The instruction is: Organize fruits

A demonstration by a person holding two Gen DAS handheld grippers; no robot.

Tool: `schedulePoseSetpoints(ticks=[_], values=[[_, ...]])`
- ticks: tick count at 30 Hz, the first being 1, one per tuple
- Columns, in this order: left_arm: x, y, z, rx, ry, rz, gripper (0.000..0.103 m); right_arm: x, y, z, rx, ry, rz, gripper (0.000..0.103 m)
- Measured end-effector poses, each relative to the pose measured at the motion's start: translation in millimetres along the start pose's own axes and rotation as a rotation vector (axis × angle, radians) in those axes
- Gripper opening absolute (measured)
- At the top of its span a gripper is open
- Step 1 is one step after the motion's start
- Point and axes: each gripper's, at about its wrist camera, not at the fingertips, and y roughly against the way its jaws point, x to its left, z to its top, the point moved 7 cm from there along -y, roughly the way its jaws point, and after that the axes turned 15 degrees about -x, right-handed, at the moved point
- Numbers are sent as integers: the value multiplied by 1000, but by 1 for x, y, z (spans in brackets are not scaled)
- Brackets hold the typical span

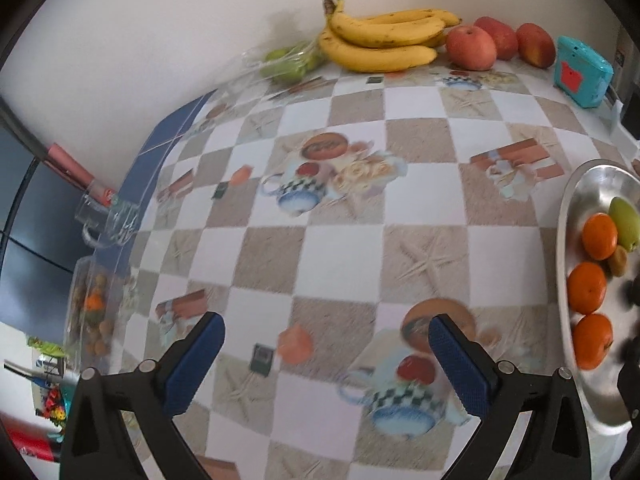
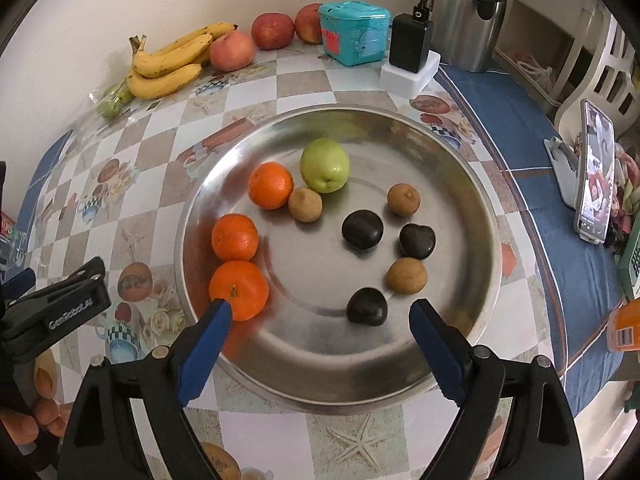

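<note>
A round steel tray [image 2: 460, 168] holds three oranges [image 2: 270, 185], a green apple [image 2: 325, 165], three small brown fruits [image 2: 305, 204] and three dark ones [image 2: 362, 229]. My right gripper [image 2: 320, 312] hangs open above the tray's near side, nothing between its fingers. In the left wrist view my left gripper [image 1: 326, 328] stands open over the bare checked tablecloth, the tray [image 1: 576, 196] at its right. Bananas [image 1: 380, 38], red apples [image 1: 471, 47] and a bag of green fruit [image 1: 290, 62] lie by the far wall. The left gripper [image 2: 60, 304] also shows left of the tray.
A teal box [image 2: 356, 32], a black charger on a white block [image 2: 410, 46] and a steel kettle [image 2: 464, 12] stand behind the tray. A phone on a stand [image 2: 596, 172] is at the right. A glass mug [image 1: 108, 216] and a clear box sit at the table's left edge.
</note>
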Motion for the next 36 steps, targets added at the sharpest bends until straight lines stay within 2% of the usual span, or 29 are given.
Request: schedulePoseSetpoints(ticks=[3, 8, 17, 26, 36], values=[[9, 5, -6, 14, 0, 10, 103, 3, 3, -6, 2, 3, 6, 91], [16, 14, -18, 23, -13, -14, 103, 8, 7, -19, 14, 22, 0, 91], [20, 51, -28, -74, -24, -93, 103, 16, 20, -37, 23, 37, 12, 91], [35, 69, -34, -121, 45, -130, 103, 22, 42, -29, -54, 72, -4, 91], [32, 67, -33, -108, 50, -167, 103, 25, 36, -29, -41, 68, 13, 91]])
